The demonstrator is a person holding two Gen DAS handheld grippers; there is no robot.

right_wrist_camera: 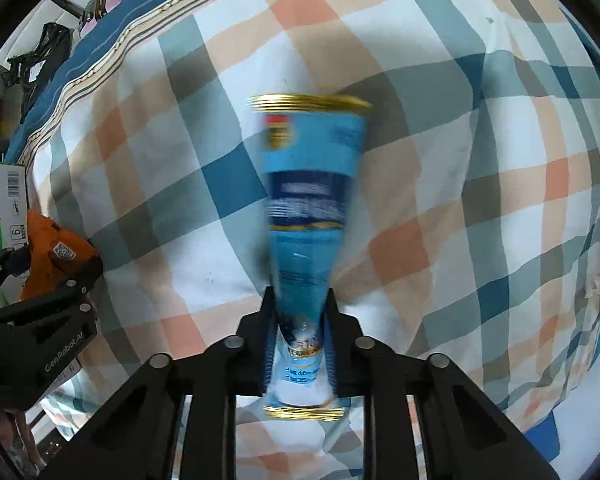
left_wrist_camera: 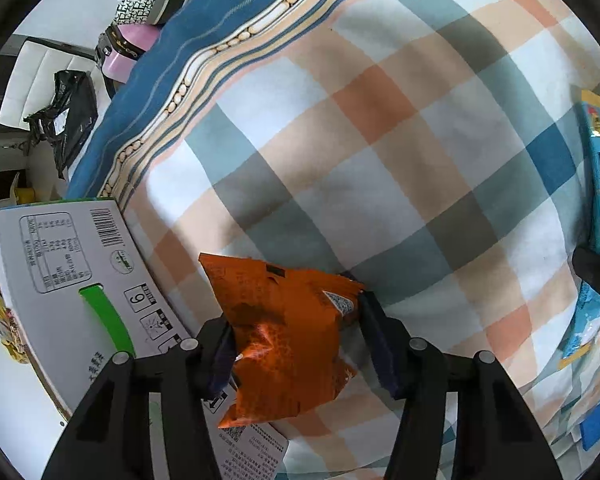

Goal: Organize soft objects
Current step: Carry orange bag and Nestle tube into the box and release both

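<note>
While both claws are loaded, nothing looks stowed yet, so I'd call this mid-task: the left gripper [left_wrist_camera: 296,340] is clenched on an orange snack bag [left_wrist_camera: 288,332], which sits just over the near corner of a white carton [left_wrist_camera: 72,264] at the edge of the plaid bedsheet [left_wrist_camera: 380,140]; the right gripper [right_wrist_camera: 300,320] pinches a blue pouch with gold trim [right_wrist_camera: 308,208] by its lower end, held out over the sheet. Judging from that, both items have yet to be placed, and the destination isn't clear, though the carton is a candidate. Left view alone shows the carton top with barcode and green strap, plus a yellow packet [left_wrist_camera: 4,328] beside it. Right view alone shows the pouch full length, motion-blurred, and the left claw from the side.
</note>
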